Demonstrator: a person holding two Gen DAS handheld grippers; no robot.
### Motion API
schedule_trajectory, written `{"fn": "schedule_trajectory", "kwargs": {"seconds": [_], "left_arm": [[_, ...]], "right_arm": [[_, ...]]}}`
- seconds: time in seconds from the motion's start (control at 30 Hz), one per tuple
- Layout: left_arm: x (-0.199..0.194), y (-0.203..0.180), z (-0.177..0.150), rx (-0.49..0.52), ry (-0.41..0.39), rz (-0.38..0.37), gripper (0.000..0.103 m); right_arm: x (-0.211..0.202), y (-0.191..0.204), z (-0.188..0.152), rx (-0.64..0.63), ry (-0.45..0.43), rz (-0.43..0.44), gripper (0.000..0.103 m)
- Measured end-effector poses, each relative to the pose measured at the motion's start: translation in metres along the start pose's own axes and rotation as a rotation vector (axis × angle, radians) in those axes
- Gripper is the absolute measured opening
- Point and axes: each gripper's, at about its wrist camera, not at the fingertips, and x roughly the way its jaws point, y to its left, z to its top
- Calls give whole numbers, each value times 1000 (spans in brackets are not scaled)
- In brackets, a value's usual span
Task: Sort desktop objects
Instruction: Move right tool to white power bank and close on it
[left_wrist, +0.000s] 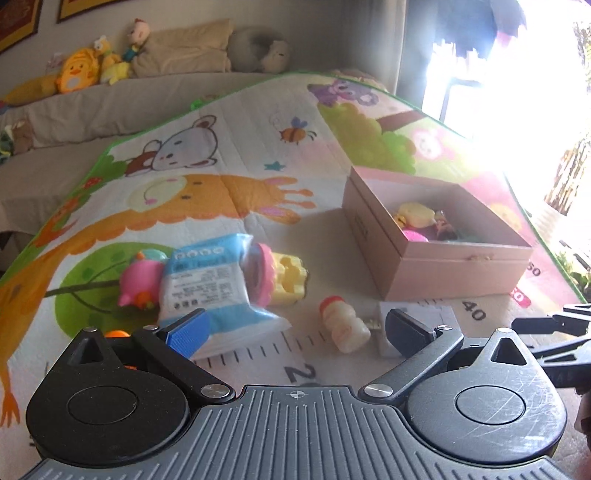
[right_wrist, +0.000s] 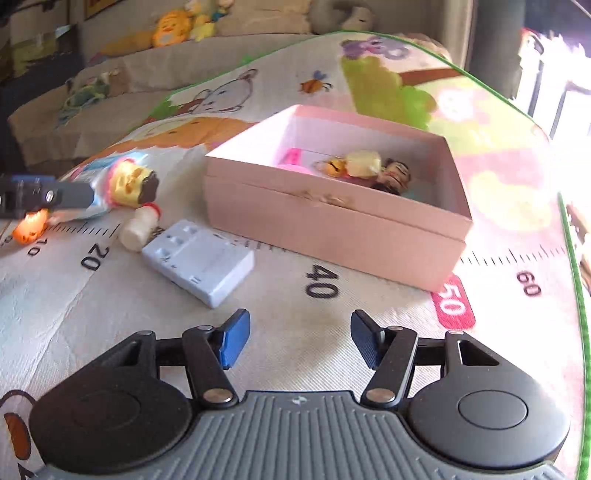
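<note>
Since the open pink cardboard box collects toys, I hold both claws, left claw and right claw, wide open and empty near the small cream toy bottle.

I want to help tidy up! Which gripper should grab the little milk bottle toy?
Probably the left gripper. It is open, and the little bottle lies right between its fingers. The right gripper, also open, sits farther away, with the white plastic case between it and the bottle.

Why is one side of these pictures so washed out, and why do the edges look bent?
Left wrist view: window glare bleaches the upper right, fading the cartoon play mat beside the open pink cardboard box. Right wrist view: the same glare along the right edge; the fisheye lens bows the mat's printed ruler.
</note>
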Motion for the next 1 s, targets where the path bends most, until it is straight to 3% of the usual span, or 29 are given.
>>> {"fn": "schedule_trajectory", "kwargs": {"seconds": [0.07,0.2,0.3,0.47,0.53,0.6,0.7,0.9,0.97,1.0], "left_arm": [[7,-8,-7,36,38,-25,103],[23,-21,-15,90,85,-49,103],[33,-24,-17,93,110,-34,100],[38,-28,-14,126,103,0,77],[35,-28,-13,133,98,-15,56],[32,-29,-15,142,96,-35,44],[23,-33,-23,186,85,-54,37],[0,-41,-36,227,118,-193,41],[-6,-43,-39,232,114,-202,56],[-9,-43,-39,227,103,-184,71]], "right_arm": [[-5,-10,-7,37,-26,14,76],[-9,-14,-16,60,-68,21,82],[-7,-21,-16,113,-67,19,92],[-8,-25,-17,140,-75,42,94],[-7,-22,-17,129,-71,32,95],[-6,-20,-17,122,-67,29,97],[-5,-18,-16,112,-60,26,99],[-3,-16,-15,96,-51,13,101],[-3,-16,-15,95,-50,11,101],[-3,-16,-15,95,-50,10,101]]}}
